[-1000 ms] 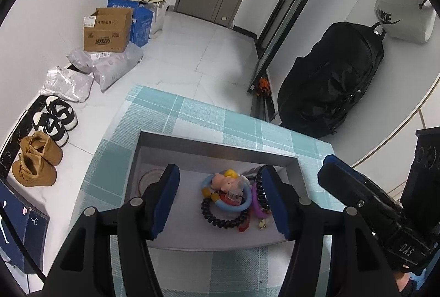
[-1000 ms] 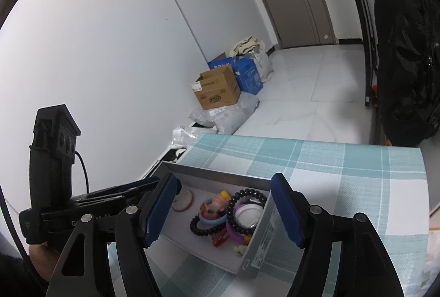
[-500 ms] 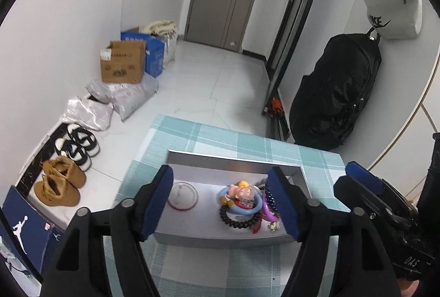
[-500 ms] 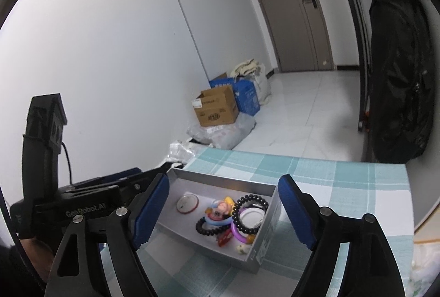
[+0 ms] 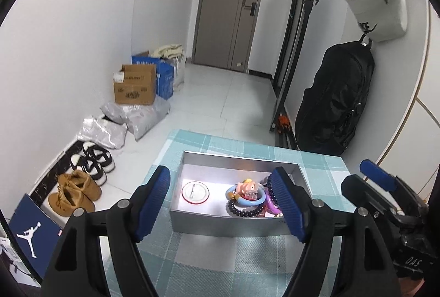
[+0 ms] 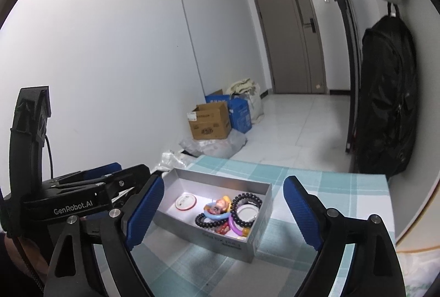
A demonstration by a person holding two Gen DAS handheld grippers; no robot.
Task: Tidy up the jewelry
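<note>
Left wrist view: our left gripper (image 5: 220,203) has just been opening, jaws spread and empty. Our right gripper (image 6: 222,211) has likewise been opening and grips nothing. Beyond them, the grey box (image 5: 220,224) on the checked cloth (image 5: 220,264) holds a badge (image 5: 195,192), bead bracelets (image 6: 246,207) and rings. We judge sorting nearly complete.

even indoor light, sharp focus, heavy fisheye vignette

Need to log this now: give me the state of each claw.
Left claw: open, holding nothing; jaws have just been opening, nothing gripped between them.
Right claw: open, holding nothing; jaws have just been opening, clear of the silver box.
</note>
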